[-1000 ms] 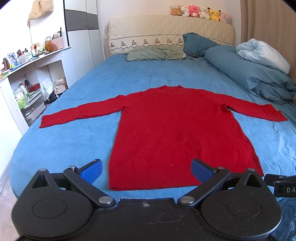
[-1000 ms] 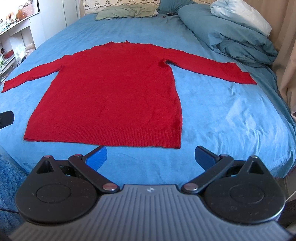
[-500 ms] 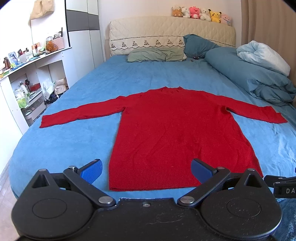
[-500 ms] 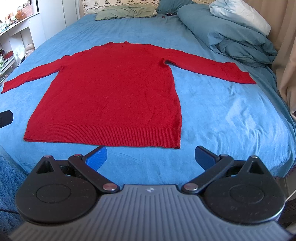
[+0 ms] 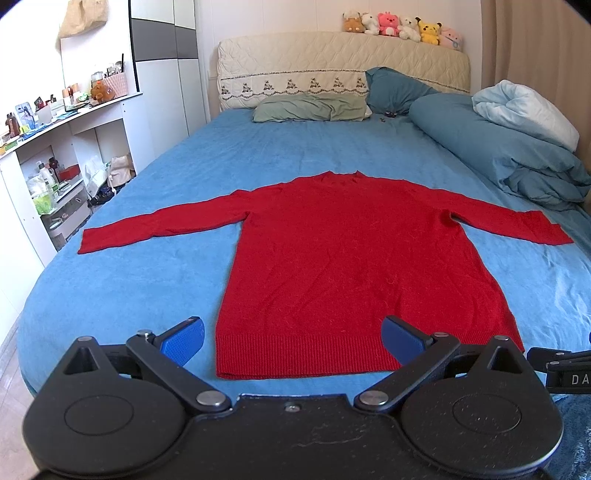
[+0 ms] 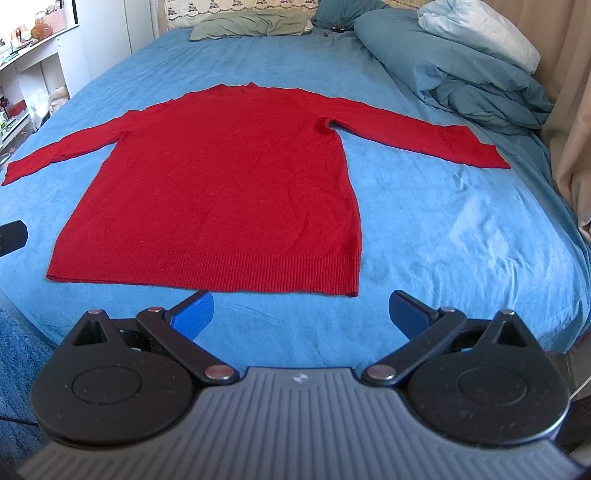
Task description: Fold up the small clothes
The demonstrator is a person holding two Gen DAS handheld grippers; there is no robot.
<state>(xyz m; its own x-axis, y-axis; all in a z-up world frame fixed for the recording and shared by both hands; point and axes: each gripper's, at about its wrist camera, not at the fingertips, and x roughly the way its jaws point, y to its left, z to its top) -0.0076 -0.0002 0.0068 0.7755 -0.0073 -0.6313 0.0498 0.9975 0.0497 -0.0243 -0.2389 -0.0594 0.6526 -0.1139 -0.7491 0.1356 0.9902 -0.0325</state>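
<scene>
A red long-sleeved sweater (image 5: 351, 258) lies flat on the blue bed (image 5: 129, 288), both sleeves spread out sideways and its ribbed hem toward me. The same sweater (image 6: 221, 177) fills the middle of the right wrist view. My left gripper (image 5: 293, 338) hovers open just short of the hem's left half, with nothing between its blue pads. Further right, my right gripper (image 6: 301, 310) is open too, near the hem's right corner (image 6: 351, 288), holding nothing.
Rolled blue and white bedding (image 5: 517, 147) lies along the bed's right side. Pillows (image 5: 310, 107) and a row of plush toys (image 5: 402, 26) are at the headboard. White shelves (image 5: 55, 158) with clutter stand left of the bed. A curtain (image 6: 569, 110) hangs at the right.
Both views have shifted very slightly. The sweater lies as before and both grippers stay open.
</scene>
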